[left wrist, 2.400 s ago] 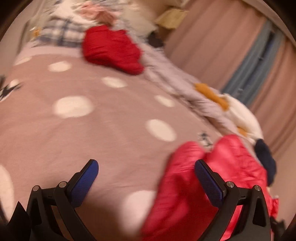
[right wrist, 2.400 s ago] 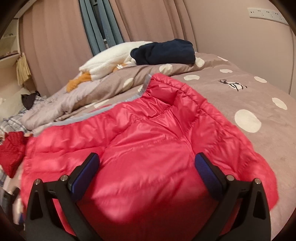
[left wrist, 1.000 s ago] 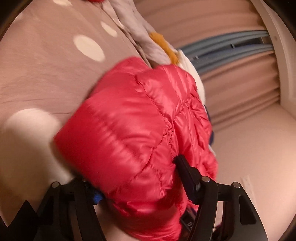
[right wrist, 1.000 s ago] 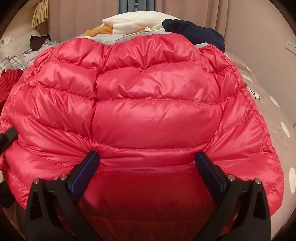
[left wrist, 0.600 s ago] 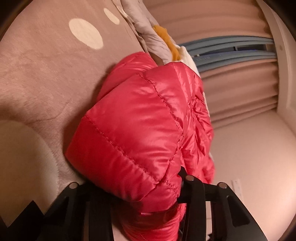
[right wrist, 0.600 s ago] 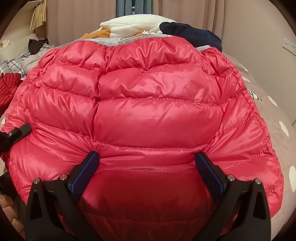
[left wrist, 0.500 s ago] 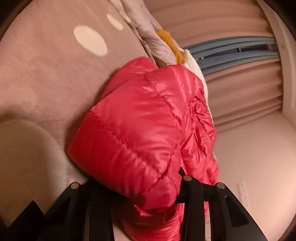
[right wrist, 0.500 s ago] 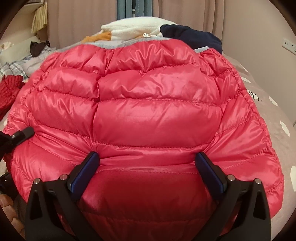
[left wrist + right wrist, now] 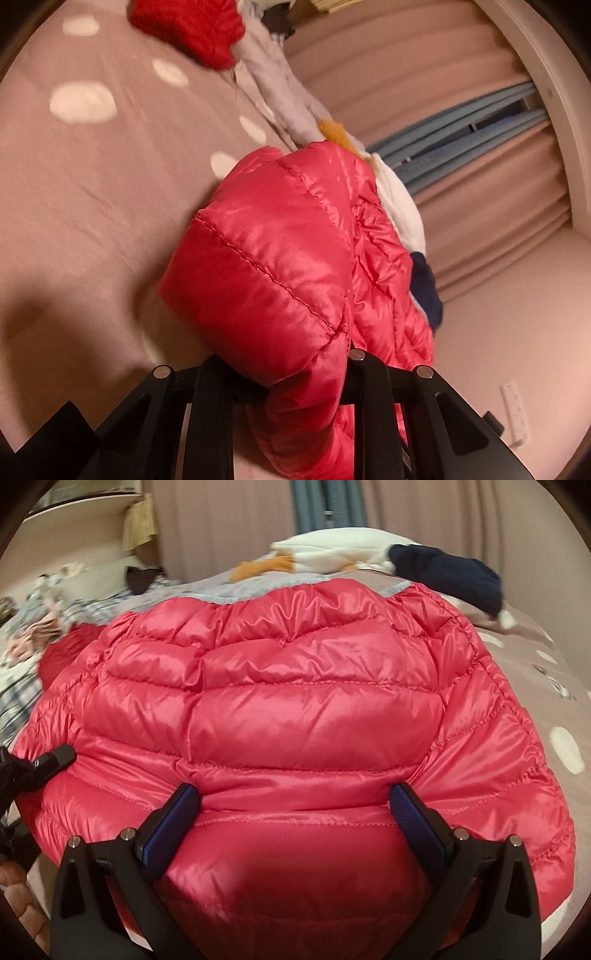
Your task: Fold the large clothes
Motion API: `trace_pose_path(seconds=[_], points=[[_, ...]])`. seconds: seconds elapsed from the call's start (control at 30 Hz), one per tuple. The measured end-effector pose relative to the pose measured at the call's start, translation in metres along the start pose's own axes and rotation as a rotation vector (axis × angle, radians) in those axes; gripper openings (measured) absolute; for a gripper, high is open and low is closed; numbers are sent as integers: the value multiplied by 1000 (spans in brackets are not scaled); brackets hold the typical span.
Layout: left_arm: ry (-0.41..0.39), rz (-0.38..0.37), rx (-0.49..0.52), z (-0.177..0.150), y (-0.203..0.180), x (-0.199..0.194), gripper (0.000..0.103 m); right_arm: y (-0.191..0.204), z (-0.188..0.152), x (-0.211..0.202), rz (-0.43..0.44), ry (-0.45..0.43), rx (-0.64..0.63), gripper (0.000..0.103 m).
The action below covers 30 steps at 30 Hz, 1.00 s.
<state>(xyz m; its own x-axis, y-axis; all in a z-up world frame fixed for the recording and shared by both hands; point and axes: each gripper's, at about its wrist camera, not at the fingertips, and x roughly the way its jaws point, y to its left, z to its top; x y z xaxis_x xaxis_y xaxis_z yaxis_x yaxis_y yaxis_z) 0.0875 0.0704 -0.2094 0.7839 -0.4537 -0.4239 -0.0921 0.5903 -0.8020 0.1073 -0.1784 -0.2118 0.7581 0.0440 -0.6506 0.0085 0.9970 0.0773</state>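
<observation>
Since half a second ago, the left gripper (image 9: 280, 373) has swung so the crumpled red knit garment (image 9: 188, 29) shows at the top of the left wrist view. Its 2 black fingers are clamped on a fold of the shiny red quilted puffer jacket (image 9: 280, 258), lifted above the pink bedspread with white dots (image 9: 74, 177).

From the right wrist view, the right gripper (image 9: 295, 812) is spread wide, blue pads (image 9: 168, 819) pressing into the jacket (image 9: 295, 709), which lies on the bed before the folded navy garment (image 9: 450, 576).
</observation>
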Motion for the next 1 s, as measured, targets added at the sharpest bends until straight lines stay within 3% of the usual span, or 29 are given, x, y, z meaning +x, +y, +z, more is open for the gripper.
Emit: trace_pose_path(seconds=[0.17,0.3,0.4,0.47,0.5,0.57,0.63,0.73,0.77,0.87,0.9,1.0], points=[[-8,7,20,3,-8,6,22,-10,7,-12,1,-10,64,101],[-46,30,56,4,-18,0,22,-62,16,-60,-29,-142,296,103],[-81,45,124,3,-32,-3,22,-109,9,-80,-121,-183,451,103],[-98,43,158,3,-41,-8,22,-138,-5,-65,-151,-97,500,83],[-108,25,170,3,-47,-12,22,-150,-15,-48,-120,-15,530,57],[-141,-6,191,4,-59,-16,22,-167,-38,-21,113,19,655,51],[-136,-67,253,3,-79,-20,22,-159,-37,-19,98,12,582,49],[-13,-237,356,-5,-118,-17,27,-129,-24,-14,-37,62,429,51],[43,-309,401,-13,-133,-12,37,-125,-25,-14,-63,57,418,52],[291,-464,418,-42,-159,27,53,-134,-28,-15,-26,56,479,51],[374,-483,420,-57,-163,46,58,-139,-26,-14,5,56,505,51],[470,-444,468,-94,-164,85,62,-167,-36,-24,95,42,597,49]])
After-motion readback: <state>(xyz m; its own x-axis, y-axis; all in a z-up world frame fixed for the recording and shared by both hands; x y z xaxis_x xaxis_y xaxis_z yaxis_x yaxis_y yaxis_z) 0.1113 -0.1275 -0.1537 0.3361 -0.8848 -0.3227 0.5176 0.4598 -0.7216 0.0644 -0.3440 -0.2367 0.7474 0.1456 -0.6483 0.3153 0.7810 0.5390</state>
